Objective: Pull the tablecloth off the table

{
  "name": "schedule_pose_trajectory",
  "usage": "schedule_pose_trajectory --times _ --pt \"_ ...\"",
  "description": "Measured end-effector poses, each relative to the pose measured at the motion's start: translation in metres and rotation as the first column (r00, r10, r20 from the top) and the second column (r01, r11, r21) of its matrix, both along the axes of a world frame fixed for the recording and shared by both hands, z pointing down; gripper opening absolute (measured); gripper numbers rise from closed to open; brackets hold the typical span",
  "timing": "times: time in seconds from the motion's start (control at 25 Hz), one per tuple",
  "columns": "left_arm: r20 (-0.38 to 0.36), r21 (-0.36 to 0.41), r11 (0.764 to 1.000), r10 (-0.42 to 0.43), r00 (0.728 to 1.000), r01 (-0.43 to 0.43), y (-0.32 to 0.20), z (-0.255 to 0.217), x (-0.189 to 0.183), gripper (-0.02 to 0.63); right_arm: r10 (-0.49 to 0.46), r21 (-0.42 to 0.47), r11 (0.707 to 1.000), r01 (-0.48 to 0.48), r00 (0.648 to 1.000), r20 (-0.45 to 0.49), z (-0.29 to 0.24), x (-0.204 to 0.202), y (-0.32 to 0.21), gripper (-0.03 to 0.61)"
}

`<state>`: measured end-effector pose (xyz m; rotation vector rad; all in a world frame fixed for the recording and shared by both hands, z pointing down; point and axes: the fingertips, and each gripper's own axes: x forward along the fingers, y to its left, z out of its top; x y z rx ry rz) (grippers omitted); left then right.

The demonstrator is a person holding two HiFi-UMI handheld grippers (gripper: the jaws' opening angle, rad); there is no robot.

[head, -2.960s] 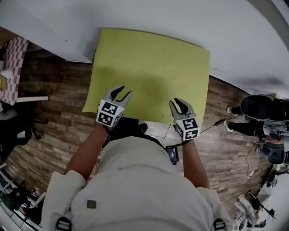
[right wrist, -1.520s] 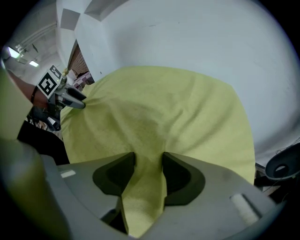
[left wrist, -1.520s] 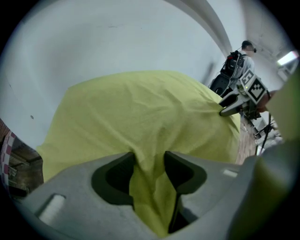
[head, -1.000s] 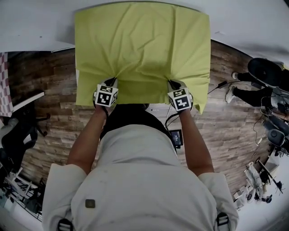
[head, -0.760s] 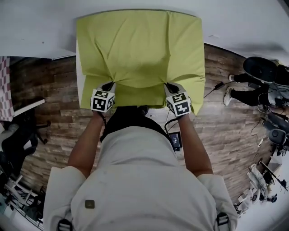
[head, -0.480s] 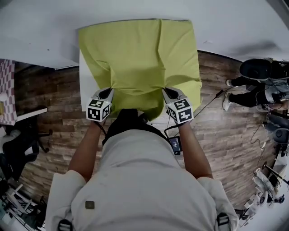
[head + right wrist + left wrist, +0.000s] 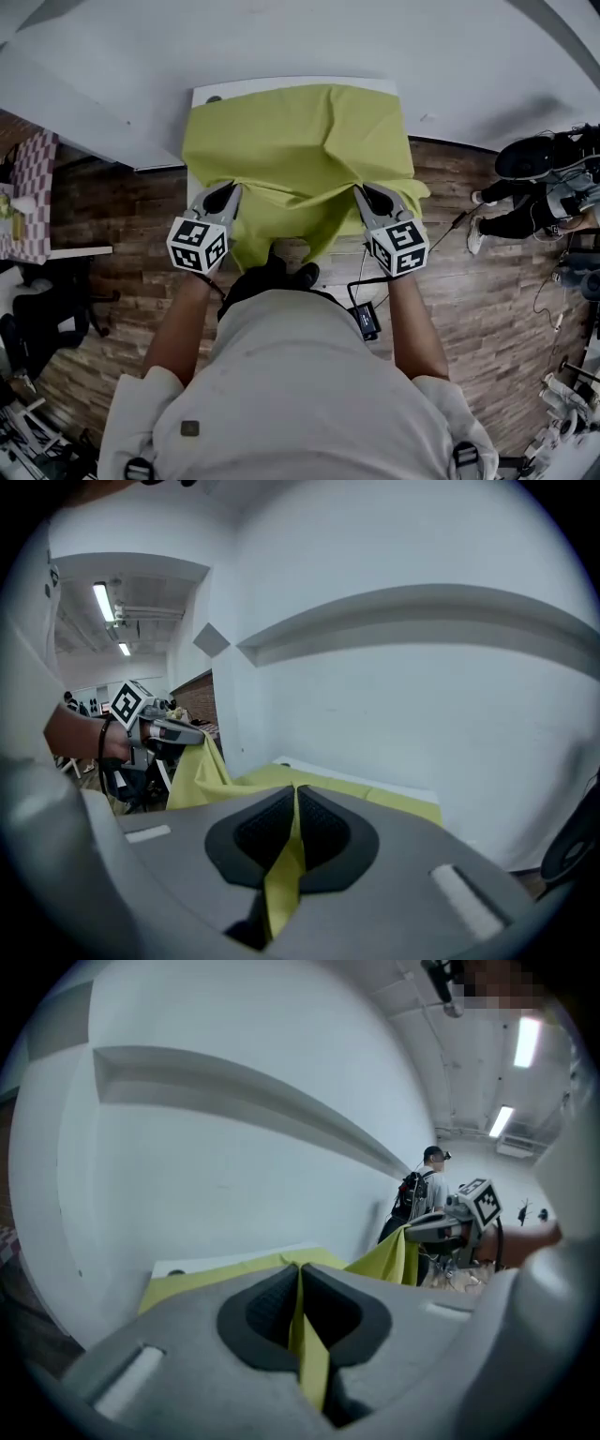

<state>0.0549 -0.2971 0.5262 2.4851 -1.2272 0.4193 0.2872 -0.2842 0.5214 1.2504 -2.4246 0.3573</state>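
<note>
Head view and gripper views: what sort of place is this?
Probably a lab or workshop, not a home: bare white walls, ceiling strip lights, and gear strewn on the plank floor.

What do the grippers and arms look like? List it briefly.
Left gripper and right gripper: grey curved jaws, black ribbed pads, each topped by a white cube with black square markers. Black cable hangs below the right one. Short pale grey sleeves.
</note>
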Motion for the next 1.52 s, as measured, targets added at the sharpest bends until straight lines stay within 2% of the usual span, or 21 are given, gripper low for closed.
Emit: schedule_pose_trajectory --times 0.2,0.36,0.44,0.64,0.96,1.24,1.52 --pt "0.011 0.128 0.991 0.043 0.999 -0.044 0.006 -0.058 -0.010 0.005 0.020 0.098 0.995 -0.020 1.000 0.007 -0.050 -0.011 0.013 0.014" --pt "-0.009 0.231 0.968 0.100 0.995 -0.095 0.013 -0.102 -0.033 0.005 0.053 0.203 0.978 -0.049 0.998 -0.017 -0.095 -0.037 0.026 0.012" --pt "-0.016 0.259 0.958 0.130 0.991 -0.121 0.016 -0.114 -0.049 0.005 0.089 0.233 0.969 -0.082 0.996 -0.021 -0.108 -0.053 0.034 0.014" --pt "-0.049 0.281 0.940 0.216 0.975 -0.194 0.027 -0.130 -0.088 0.005 0.192 0.281 0.943 -0.177 0.981 -0.024 -0.130 -0.091 0.060 0.012" --pt "-0.088 0.311 0.894 0.366 0.926 -0.323 0.052 -0.155 -0.159 0.005 0.378 0.339 0.873 -0.350 0.926 -0.015 -0.159 -0.148 0.121 0.014" --pt "-0.116 0.351 0.857 0.441 0.890 -0.379 0.084 -0.176 -0.161 0.005 0.422 0.362 0.849 -0.385 0.906 -0.024 -0.178 -0.173 0.169 0.014" --pt "-0.136 0.366 0.856 0.437 0.889 -0.365 0.123 -0.187 -0.161 0.005 0.404 0.385 0.845 -0.371 0.915 -0.007 -0.192 -0.181 0.210 0.014"
